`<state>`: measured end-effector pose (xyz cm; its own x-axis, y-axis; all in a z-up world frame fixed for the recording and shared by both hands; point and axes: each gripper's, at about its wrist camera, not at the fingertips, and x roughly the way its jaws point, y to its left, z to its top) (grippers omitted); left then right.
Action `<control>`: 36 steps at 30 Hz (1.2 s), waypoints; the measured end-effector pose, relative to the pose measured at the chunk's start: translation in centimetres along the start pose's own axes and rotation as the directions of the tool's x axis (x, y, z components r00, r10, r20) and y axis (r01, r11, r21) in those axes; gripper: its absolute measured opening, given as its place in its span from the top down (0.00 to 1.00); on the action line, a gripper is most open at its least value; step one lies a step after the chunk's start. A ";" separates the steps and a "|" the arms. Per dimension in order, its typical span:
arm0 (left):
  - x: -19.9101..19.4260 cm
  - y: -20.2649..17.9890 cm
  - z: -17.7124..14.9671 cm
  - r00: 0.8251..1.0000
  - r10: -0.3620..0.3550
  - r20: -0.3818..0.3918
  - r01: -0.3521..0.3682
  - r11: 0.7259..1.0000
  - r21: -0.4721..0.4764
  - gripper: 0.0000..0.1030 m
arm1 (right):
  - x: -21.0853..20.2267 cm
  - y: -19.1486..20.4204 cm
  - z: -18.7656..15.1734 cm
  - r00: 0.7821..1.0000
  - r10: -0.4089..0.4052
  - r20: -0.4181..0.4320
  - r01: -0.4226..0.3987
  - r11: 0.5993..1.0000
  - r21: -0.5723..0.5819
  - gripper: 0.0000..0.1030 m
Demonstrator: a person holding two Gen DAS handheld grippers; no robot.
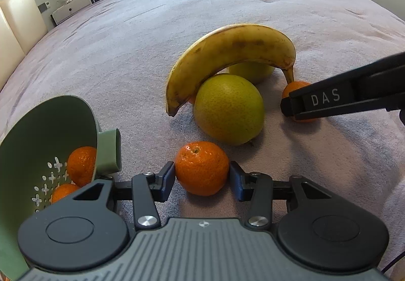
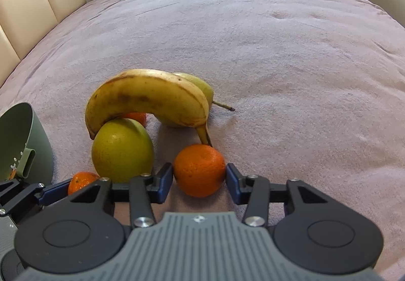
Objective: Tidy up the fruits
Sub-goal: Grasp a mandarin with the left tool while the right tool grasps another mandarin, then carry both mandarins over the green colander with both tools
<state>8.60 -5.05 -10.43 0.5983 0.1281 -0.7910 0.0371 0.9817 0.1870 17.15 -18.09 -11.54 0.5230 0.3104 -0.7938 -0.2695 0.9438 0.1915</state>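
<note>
Left tool pinching a mandarin on the pink blanket, pads against both sides. Right tool clamped likewise on a second mandarin near the banana stem. Green colander tipped at left, two mandarins inside; pear under the banana.

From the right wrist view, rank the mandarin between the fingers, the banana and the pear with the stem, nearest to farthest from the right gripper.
1. Mandarin, between the right gripper fingers.
2. Banana, behind it, arched over the other fruit, stem end by the mandarin.
3. Pear, mostly hidden behind the banana, stem pointing right.
</note>
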 end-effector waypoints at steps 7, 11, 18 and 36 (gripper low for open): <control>-0.7 0.2 0.1 1.000 -0.006 0.009 0.006 1.000 -0.006 0.51 | -0.7 0.5 -0.1 1.000 -0.005 0.006 0.005 1.000 -0.024 0.59; -1.5 0.5 0.4 0.999 -0.020 0.027 0.021 0.999 -0.025 0.52 | -1.4 0.7 0.1 1.000 -0.006 0.015 0.006 0.999 -0.031 0.59; -3.4 0.7 1.0 0.997 -0.031 0.070 0.033 0.999 -0.028 0.52 | -3.0 1.1 0.3 0.999 0.001 0.041 0.000 0.999 -0.042 0.59; -9.1 4.4 1.7 0.992 -0.032 0.124 0.050 0.989 -0.142 0.52 | -8.1 4.5 0.1 0.991 0.040 0.131 -0.019 0.988 -0.156 0.59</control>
<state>4.74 -2.11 -1.42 0.6916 0.0777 -0.7181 -0.0471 0.9969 0.0624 11.81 -16.35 -4.15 0.6136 0.3601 -0.7028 -0.4026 0.9083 0.1139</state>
